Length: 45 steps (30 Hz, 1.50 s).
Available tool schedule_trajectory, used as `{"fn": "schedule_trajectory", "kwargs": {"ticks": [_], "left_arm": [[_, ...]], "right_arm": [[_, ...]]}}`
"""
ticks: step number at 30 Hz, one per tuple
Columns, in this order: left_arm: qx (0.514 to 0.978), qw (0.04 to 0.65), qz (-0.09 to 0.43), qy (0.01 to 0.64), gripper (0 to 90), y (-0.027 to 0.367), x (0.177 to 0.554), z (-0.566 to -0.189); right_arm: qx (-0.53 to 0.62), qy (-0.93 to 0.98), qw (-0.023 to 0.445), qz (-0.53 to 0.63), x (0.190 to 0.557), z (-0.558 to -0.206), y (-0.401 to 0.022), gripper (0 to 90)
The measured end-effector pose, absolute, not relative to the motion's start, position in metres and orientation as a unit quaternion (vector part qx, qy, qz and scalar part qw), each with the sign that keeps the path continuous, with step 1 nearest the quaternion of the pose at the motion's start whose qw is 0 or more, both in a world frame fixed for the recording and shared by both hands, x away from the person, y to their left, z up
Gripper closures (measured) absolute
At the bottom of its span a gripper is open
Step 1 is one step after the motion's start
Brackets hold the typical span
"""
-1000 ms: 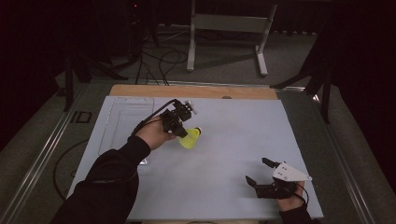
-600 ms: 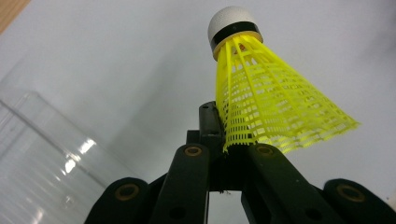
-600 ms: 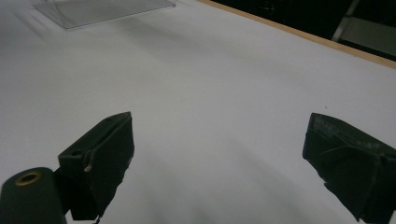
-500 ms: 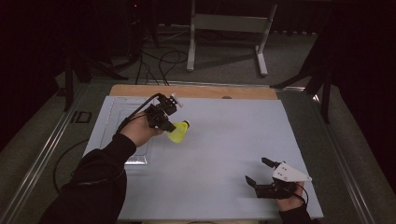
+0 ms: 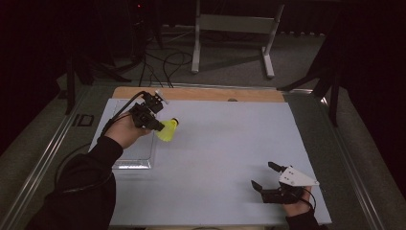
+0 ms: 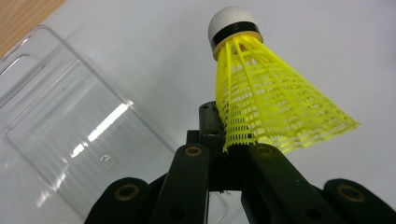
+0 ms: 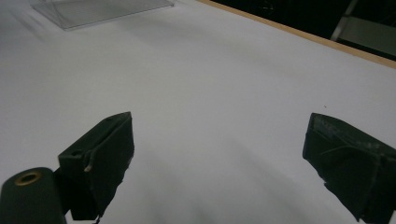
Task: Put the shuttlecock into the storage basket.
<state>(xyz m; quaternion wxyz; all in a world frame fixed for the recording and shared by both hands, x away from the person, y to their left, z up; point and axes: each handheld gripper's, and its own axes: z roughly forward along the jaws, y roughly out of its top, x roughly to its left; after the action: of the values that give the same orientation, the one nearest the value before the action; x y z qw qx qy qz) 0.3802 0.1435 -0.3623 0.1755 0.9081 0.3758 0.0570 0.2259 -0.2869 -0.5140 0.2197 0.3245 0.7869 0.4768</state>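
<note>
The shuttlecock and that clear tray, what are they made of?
Shuttlecock: the skirt looks like moulded yellow plastic, shown by its open mesh; the white tip could be foam or cork. Tray: probably thin clear plastic, glossy, with light streaks on it.

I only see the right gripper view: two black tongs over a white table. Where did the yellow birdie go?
Observer: The left tongs hold the yellow shuttlecock by the rim of its skirt, white cork tip pointing away from them.
Operator: Is it over a box or something?
Observer: In the high view it hangs beside a clear plastic tray at the left of the table, just past the tray's right edge.
Operator: And what is my hand doing?
Observer: The right tongs sit low at the near right corner of the table, wide open, nothing between them, with a grey three-cornered plate on top.
</note>
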Motion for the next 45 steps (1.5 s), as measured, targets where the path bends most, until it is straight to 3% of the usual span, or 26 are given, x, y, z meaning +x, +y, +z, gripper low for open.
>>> {"fn": "schedule_trajectory", "kwargs": {"ticks": [19,45], "left_arm": [[0.868,0.186,0.084,0.452,90.0,0.199,0.383,-0.36],[0.841,0.19,0.086,0.498,90.0,0.217,0.391,-0.407]], "right_arm": [[0.325,0.789,0.217,0.474,0.227,-0.515,-0.285,9.2],[0.324,0.789,0.215,0.476,0.227,-0.516,-0.285,9.2]]}}
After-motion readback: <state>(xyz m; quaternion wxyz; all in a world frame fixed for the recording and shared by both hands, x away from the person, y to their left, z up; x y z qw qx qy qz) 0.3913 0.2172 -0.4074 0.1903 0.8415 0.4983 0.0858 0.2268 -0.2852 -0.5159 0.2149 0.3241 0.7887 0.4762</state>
